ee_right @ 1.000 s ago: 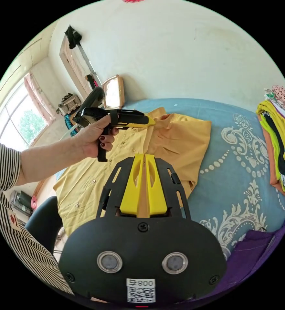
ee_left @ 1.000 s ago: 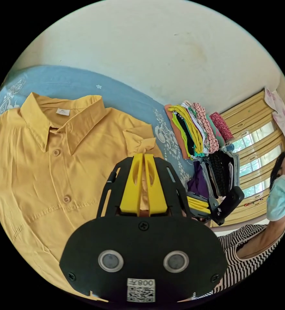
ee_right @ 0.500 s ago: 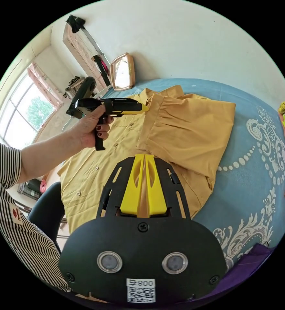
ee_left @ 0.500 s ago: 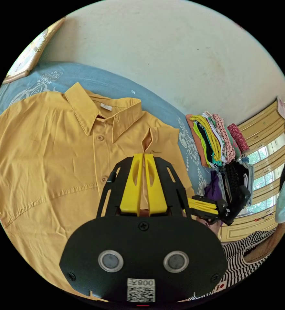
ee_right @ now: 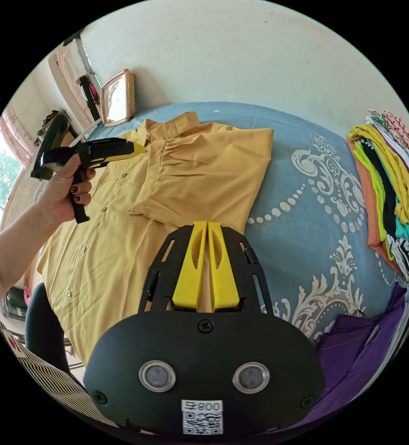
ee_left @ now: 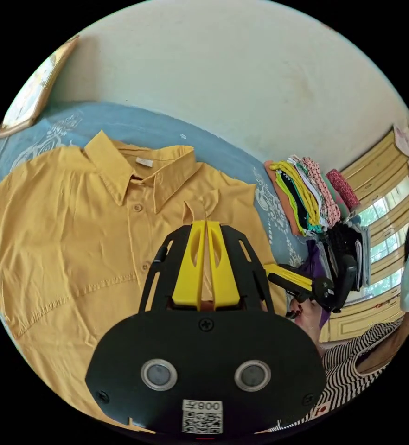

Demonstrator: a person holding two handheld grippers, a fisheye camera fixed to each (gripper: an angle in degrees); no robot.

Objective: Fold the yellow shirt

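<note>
Shirt (ee_right: 121,241) lies front-up and buttoned on the blue bedspread (ee_right: 306,194), collar (ee_left: 135,171) toward the wall; one sleeve (ee_right: 204,171) is folded in across the chest. My left gripper (ee_left: 206,227) has its jaws pressed together on a small pinch of yellow cloth at the sleeve edge, tips right over the fold. My right gripper (ee_right: 207,227) has its jaws drawn narrow with yellow cloth showing in the slit between them; I think it grips the shirt's side lower down, but the housing hides the contact. I judge we're on the first side fold: sleeve in, panel being laid. Next move calls for setting this edge down flat, letting go with both, then taking the other sleeve and side and bringing them in to match. Clothes stack (ee_right: 390,185) sits beside the shirt; purple cloth (ee_right: 353,343) lies near it.
</note>
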